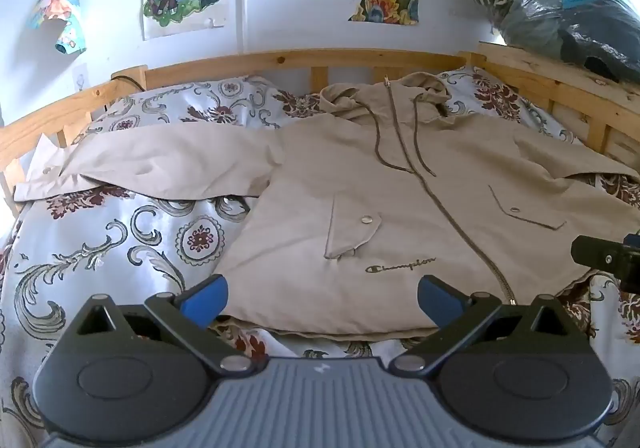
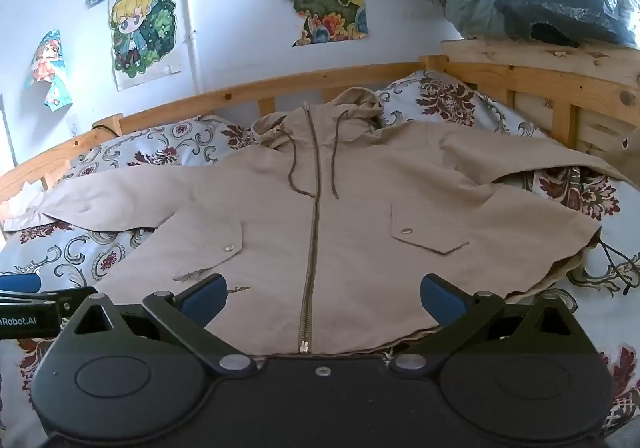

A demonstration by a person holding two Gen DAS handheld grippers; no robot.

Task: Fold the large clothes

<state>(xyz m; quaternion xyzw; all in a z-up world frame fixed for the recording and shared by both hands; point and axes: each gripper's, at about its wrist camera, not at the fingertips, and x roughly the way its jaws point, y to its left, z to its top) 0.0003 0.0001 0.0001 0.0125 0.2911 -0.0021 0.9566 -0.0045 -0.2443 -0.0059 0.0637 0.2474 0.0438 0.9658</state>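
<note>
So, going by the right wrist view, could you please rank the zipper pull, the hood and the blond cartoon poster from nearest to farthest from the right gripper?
1. Zipper pull: at the jacket hem, just ahead between the open right gripper fingers.
2. Hood: far end of the jacket, by the headboard.
3. Blond cartoon poster: on the wall, upper left.

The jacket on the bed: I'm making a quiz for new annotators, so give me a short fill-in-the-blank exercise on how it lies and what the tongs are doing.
1. The beige jacket lies on the bedspread with its front facing ____.
2. Its zipper is ____ all the way to the collar.
3. The left tongs and the right tongs are both ____, holding nothing.
4. The word stitched on the chest reads ____.

Missing words: up; closed; open; Champion
</note>
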